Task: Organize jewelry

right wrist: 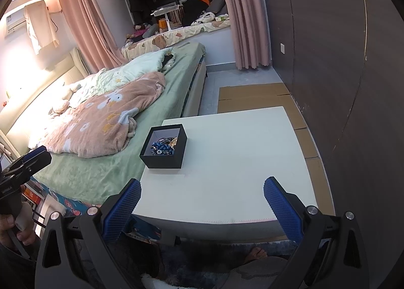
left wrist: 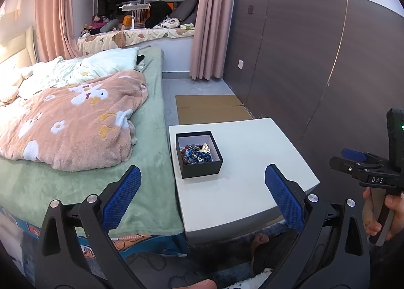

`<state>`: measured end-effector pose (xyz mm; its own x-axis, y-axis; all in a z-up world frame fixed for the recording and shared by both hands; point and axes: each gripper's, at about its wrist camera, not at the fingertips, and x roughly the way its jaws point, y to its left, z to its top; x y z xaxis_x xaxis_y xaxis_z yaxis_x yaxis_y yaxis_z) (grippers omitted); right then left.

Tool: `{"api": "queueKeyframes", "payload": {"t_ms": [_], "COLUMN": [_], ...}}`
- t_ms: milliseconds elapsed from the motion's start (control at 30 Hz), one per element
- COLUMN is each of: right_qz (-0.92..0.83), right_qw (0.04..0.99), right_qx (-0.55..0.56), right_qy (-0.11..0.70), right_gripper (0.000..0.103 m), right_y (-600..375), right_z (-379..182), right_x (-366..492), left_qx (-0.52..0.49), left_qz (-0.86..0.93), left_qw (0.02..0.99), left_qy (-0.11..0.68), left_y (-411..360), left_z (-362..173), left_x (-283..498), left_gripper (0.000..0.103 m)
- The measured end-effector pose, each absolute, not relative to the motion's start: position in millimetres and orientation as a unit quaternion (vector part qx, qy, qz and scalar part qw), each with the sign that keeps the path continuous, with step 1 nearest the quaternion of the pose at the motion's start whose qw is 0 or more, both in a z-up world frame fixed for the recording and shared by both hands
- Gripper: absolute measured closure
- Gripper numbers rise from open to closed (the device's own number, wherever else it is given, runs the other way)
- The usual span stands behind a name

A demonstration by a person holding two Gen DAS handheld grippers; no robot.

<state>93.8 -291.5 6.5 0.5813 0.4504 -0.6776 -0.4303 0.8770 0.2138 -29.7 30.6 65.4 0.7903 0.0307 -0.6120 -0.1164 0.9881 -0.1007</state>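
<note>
The only lettering I can read is "DAS", in pale capitals on the black body of my right gripper (left wrist: 363, 162), seen from my left wrist camera. On my left gripper (right wrist: 27, 160), at the left edge of the right wrist view, there is a small line of white print on the black body, but it is too blurred for me to make out.
</note>
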Motion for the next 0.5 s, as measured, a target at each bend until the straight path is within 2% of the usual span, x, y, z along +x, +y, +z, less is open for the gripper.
{"api": "queueKeyframes", "payload": {"t_ms": [500], "right_qz": [0.247], "right_qw": [0.890], "right_qx": [0.012], "right_qy": [0.383], "right_gripper": [0.008], "right_y": [-290.0], "right_z": [6.5], "right_x": [89.1], "left_qx": [-0.068], "left_qz": [0.047], "left_qw": [0.947], "left_qy": [0.310], "left_y": [30.1], "left_z": [69.5], "left_x": [-34.9], "left_gripper": [0.005]}}
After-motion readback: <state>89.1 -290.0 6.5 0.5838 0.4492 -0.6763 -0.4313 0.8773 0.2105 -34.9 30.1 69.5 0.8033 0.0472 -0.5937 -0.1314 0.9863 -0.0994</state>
